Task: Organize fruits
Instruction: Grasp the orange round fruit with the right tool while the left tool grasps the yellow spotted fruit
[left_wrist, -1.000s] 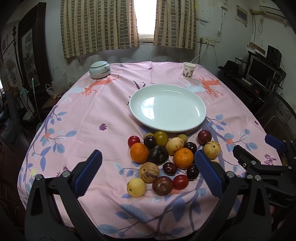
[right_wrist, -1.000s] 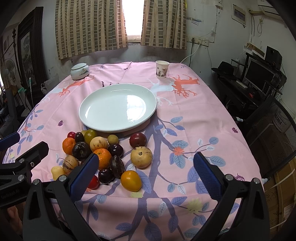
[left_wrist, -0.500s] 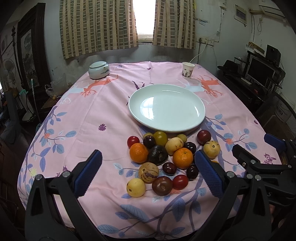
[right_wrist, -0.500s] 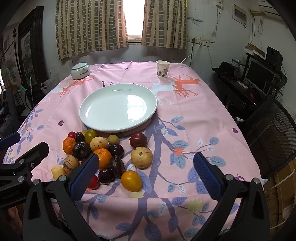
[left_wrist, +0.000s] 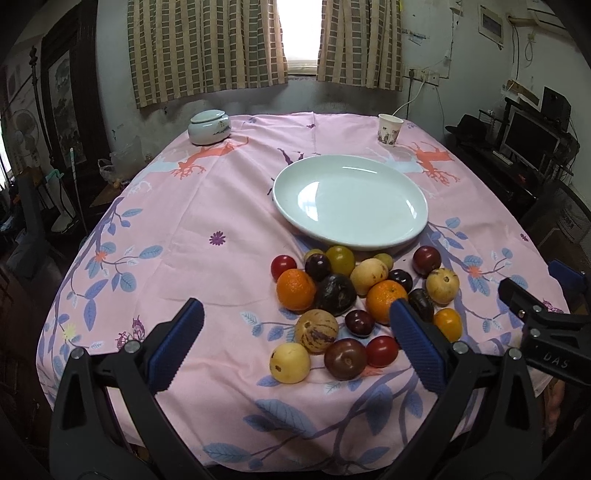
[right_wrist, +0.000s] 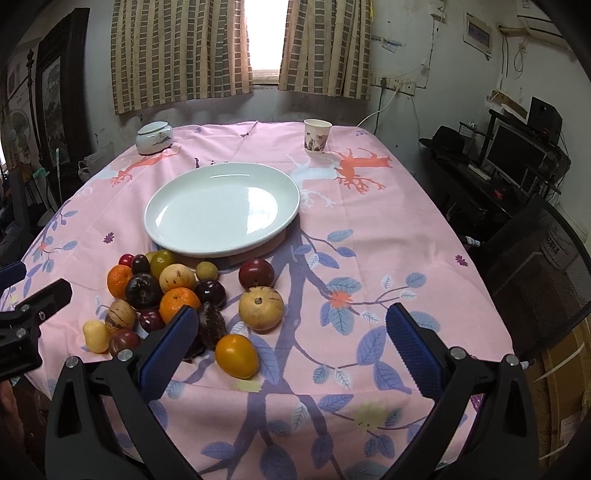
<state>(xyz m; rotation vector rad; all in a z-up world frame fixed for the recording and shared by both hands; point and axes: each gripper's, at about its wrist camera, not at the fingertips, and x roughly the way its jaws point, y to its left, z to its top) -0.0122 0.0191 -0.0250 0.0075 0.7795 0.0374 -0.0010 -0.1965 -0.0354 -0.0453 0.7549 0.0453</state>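
1. Left gripper (left_wrist: 295, 341) and right gripper (right_wrist: 290, 343): fingers wide, holding nothing.
2. Fruits (left_wrist: 354, 295) clustered on the bench (left_wrist: 207, 206) (pink cloth), just beside the empty white plate (left_wrist: 351, 201).

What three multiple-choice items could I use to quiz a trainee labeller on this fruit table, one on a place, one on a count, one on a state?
1. Where does the pile of mixed fruits lie?
A. On the round white plate
B. On the pink tablecloth, on the near side of the plate
C. Inside the paper cup

2. How many orange citrus fruits are in the pile?
A. Two
B. Four
C. None

3. What state is the left gripper in?
A. Shut on a fruit
B. Open, holding nothing
C. Out of view

Answers: 1 B, the round white plate is bare and the fruits rest on the pink tablecloth in front of it. 2 A, two orange citrus fruits show. 3 B, its blue pads stand wide apart with nothing between them.
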